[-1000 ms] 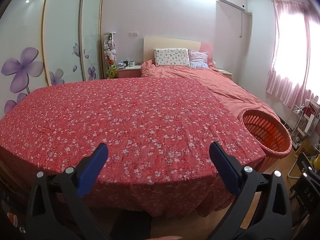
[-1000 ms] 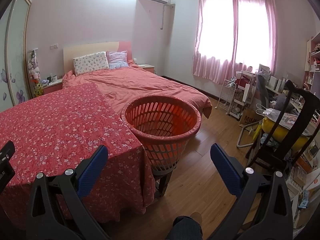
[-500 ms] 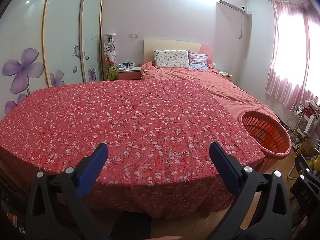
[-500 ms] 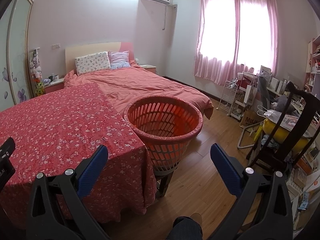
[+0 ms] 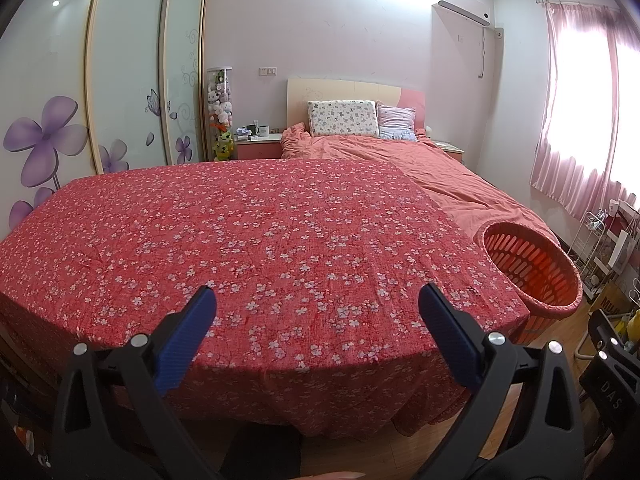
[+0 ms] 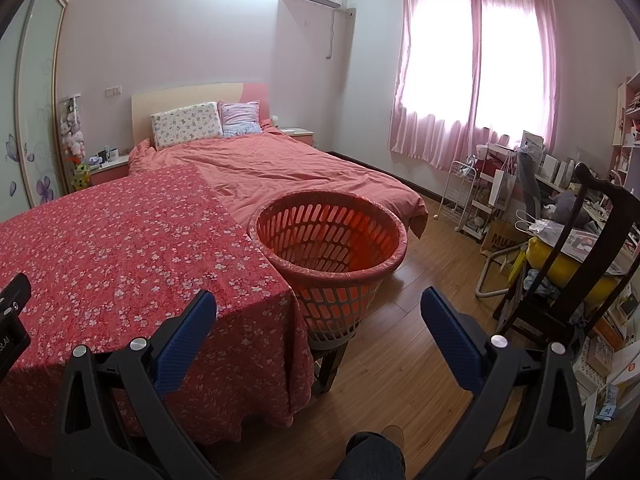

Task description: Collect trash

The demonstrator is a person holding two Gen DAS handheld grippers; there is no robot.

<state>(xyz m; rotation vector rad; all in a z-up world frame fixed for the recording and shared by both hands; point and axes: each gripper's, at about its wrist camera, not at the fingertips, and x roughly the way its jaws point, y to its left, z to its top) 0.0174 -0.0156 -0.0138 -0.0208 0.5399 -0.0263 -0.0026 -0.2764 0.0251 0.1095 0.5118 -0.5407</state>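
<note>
Between the right gripper's wide-apart jaws stands the orange basket.

Daylight through pink curtains, window blown out white. Ceiling light glare washes the top edge of both views. Room evenly bright, pink cast on walls. Soft shadow along the near left edge of the red floral cloth. Strong fisheye bending, dark vignette in corners. Focus sharp throughout.

A home bedroom: a made bed with pillows, pink curtains, a wardrobe.
</note>
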